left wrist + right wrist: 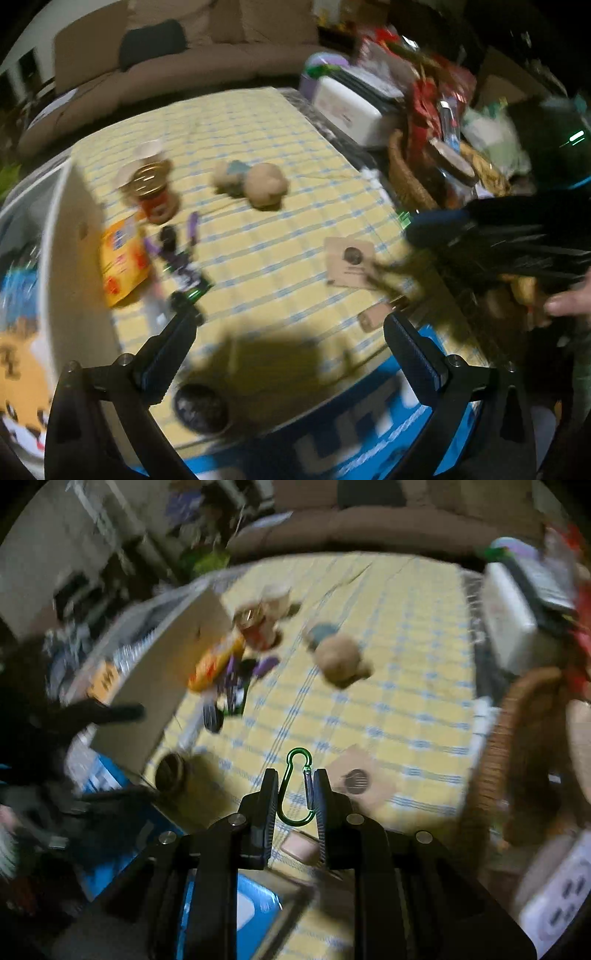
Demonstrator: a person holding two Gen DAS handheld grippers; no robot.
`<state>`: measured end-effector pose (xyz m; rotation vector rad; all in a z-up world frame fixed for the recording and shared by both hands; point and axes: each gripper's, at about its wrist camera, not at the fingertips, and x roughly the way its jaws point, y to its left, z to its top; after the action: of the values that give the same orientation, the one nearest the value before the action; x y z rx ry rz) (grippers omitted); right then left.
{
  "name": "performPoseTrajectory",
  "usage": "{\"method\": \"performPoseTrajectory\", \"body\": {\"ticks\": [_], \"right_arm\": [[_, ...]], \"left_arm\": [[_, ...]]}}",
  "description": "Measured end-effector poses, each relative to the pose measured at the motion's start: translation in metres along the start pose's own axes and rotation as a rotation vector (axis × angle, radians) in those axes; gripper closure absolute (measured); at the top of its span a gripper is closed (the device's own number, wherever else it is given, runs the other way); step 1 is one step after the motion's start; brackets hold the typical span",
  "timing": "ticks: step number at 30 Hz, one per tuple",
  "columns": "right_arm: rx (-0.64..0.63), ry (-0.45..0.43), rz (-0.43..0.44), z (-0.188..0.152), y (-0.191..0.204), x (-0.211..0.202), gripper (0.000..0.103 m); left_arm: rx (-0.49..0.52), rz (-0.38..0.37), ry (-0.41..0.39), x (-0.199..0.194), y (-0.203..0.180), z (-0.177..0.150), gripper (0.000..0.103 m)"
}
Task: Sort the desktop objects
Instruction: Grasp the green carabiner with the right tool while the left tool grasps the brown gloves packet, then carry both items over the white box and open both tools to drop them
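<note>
Carabiner (295, 786), one, green, pinched in right claw (295, 788); left claw (290, 338) wide, empty; yellow-checked bench (258, 147), sofa (147, 66) at twelve o'clock.

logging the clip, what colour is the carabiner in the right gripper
Green; the carabiner shows best in the right wrist view.

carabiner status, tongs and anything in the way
Right tongs shut on green carabiner, lifted off the checked cloth. Left tongs open, empty. Brown card and plush toy lie below, not touching.
</note>
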<state>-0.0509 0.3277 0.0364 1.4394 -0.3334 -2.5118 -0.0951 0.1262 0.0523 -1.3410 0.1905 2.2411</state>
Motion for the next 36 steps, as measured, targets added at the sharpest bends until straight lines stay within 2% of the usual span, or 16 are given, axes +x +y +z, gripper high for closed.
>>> {"method": "performPoseTrajectory", "body": {"ticks": [5, 7, 9, 14, 16, 18, 20, 21, 24, 25, 30, 36], "right_arm": [[0.053, -0.048, -0.004, 0.002, -0.024, -0.044, 0.085], [0.07, -0.047, 0.005, -0.005, -0.031, -0.052, 0.085], [0.074, -0.05, 0.016, -0.013, -0.035, -0.06, 0.085], [0.082, -0.04, 0.034, -0.03, -0.044, -0.059, 0.085], [0.082, -0.032, 0.042, -0.036, -0.048, -0.056, 0.085], [0.079, -0.027, 0.052, -0.037, -0.048, -0.052, 0.085], [0.076, -0.023, 0.056, -0.037, -0.048, -0.047, 0.085], [0.075, -0.02, 0.057, -0.037, -0.047, -0.045, 0.085], [0.066, -0.012, 0.056, -0.035, -0.043, -0.038, 0.085], [0.065, -0.01, 0.056, -0.035, -0.042, -0.036, 0.085], [0.061, 0.003, 0.051, -0.035, -0.035, -0.03, 0.085], [0.034, 0.001, 0.059, -0.022, -0.017, -0.031, 0.085]], "left_arm": [[0.076, -0.01, 0.111, 0.059, -0.046, 0.03, 0.0], [0.083, -0.007, 0.16, 0.083, -0.056, 0.037, 0.01], [0.071, 0.0, 0.195, 0.104, -0.06, 0.041, 0.016], [0.021, 0.007, 0.252, 0.136, -0.059, 0.042, 0.016], [0.039, 0.013, 0.26, 0.14, -0.062, 0.038, 0.015], [0.094, 0.034, 0.254, 0.141, -0.07, 0.036, 0.017], [0.124, 0.067, 0.253, 0.14, -0.074, 0.036, 0.028], [0.135, 0.074, 0.25, 0.139, -0.076, 0.036, 0.038], [0.133, 0.045, 0.249, 0.133, -0.071, 0.039, 0.057], [0.116, 0.027, 0.241, 0.13, -0.067, 0.039, 0.06], [0.008, -0.055, 0.187, 0.102, -0.041, 0.038, 0.061], [-0.048, -0.096, 0.086, 0.028, -0.01, 0.032, 0.061]]}}
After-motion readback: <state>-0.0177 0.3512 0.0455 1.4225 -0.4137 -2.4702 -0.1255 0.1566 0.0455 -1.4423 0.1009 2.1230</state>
